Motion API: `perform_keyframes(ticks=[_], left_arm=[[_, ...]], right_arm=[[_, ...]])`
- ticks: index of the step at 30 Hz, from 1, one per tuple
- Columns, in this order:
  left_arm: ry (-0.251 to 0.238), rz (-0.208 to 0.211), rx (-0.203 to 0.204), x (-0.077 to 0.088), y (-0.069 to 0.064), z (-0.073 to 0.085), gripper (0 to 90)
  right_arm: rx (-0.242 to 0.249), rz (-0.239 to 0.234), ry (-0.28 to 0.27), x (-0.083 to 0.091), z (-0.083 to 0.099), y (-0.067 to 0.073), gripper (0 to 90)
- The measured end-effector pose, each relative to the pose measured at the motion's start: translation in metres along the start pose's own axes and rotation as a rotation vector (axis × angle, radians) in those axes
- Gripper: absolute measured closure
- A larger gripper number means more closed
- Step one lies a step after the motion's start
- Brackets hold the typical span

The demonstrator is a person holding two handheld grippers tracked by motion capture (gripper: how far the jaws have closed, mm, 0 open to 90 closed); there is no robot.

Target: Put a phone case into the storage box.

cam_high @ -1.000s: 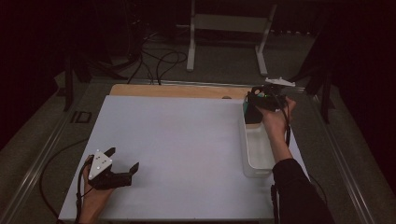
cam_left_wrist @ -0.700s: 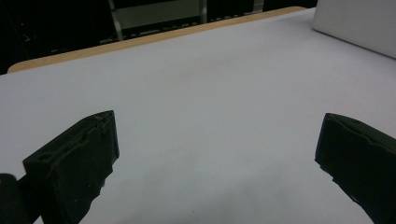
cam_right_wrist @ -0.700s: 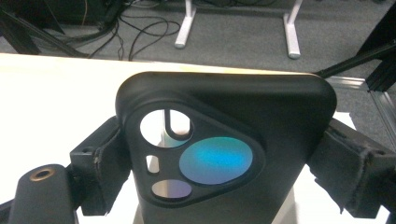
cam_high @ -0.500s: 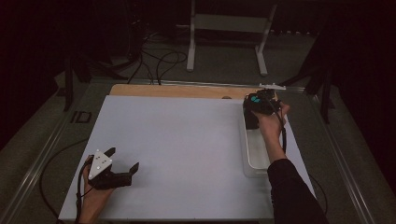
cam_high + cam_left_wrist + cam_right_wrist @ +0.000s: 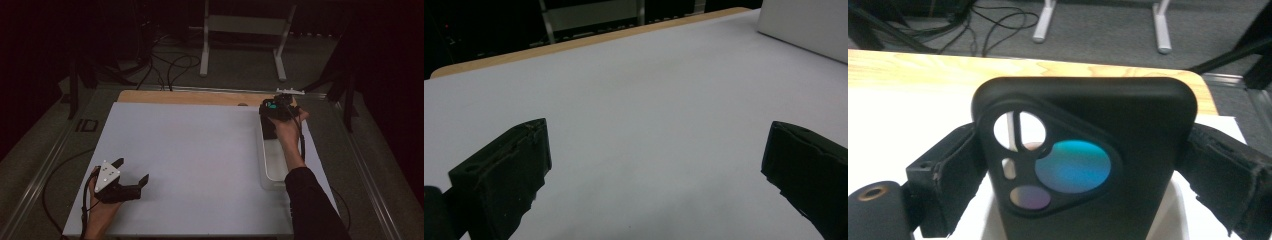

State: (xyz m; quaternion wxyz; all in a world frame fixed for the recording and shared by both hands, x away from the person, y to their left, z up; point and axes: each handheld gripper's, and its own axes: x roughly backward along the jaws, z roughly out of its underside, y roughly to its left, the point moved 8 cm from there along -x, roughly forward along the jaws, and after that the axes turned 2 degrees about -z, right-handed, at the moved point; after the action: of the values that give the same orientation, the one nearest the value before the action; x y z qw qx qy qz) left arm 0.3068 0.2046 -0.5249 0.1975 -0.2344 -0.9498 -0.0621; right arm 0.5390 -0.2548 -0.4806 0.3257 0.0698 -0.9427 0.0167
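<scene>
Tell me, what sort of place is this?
Probably a dim lab or recording studio: a white-covered wooden table, loose black cables on the grey floor, and a white metal stand behind.

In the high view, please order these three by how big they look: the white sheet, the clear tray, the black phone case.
1. white sheet
2. clear tray, much smaller
3. black phone case, smallest; the hand hides part of it, so its full size is unsure

**Right gripper sinking over the tray**

At the right of the high view, the right gripper (image 5: 275,114) is coming down a little with the black phone case (image 5: 1083,165) toward the far end of the white tray (image 5: 267,172). Its jaws have just been opening slightly, with the case between them.
</scene>
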Motion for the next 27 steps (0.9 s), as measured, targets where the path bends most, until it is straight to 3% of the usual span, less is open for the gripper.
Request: perform_keyframes(ticks=[9, 16, 20, 22, 23, 25, 27], left_arm=[[-0.005, -0.002, 0.002, 0.001, 0.0, -0.001, 0.1], [-0.006, -0.002, 0.004, 0.001, 0.0, -0.001, 0.1], [-0.013, -0.001, 0.005, 0.002, 0.0, -0.003, 0.1], [-0.013, -0.001, 0.004, 0.002, 0.0, -0.003, 0.1], [-0.016, 0.003, 0.007, 0.003, -0.001, -0.004, 0.1], [-0.017, 0.005, 0.01, 0.003, -0.001, -0.005, 0.1], [-0.024, 0.009, 0.008, 0.005, -0.003, -0.008, 0.1]], right_arm=[[-0.015, -0.011, -0.04, 0.009, -0.004, -0.002, 7.8], [0.01, -0.089, -0.046, 0.039, 0.014, 0.011, 7.9], [0.008, -0.155, -0.08, 0.063, 0.025, 0.018, 8.4], [0.021, -0.17, -0.082, 0.07, 0.029, 0.021, 8.4], [0.045, -0.212, -0.102, 0.086, 0.038, 0.029, 8.4], [0.064, -0.226, -0.103, 0.091, 0.041, 0.033, 8.4], [0.125, -0.268, -0.137, 0.112, 0.057, 0.046, 8.5]])
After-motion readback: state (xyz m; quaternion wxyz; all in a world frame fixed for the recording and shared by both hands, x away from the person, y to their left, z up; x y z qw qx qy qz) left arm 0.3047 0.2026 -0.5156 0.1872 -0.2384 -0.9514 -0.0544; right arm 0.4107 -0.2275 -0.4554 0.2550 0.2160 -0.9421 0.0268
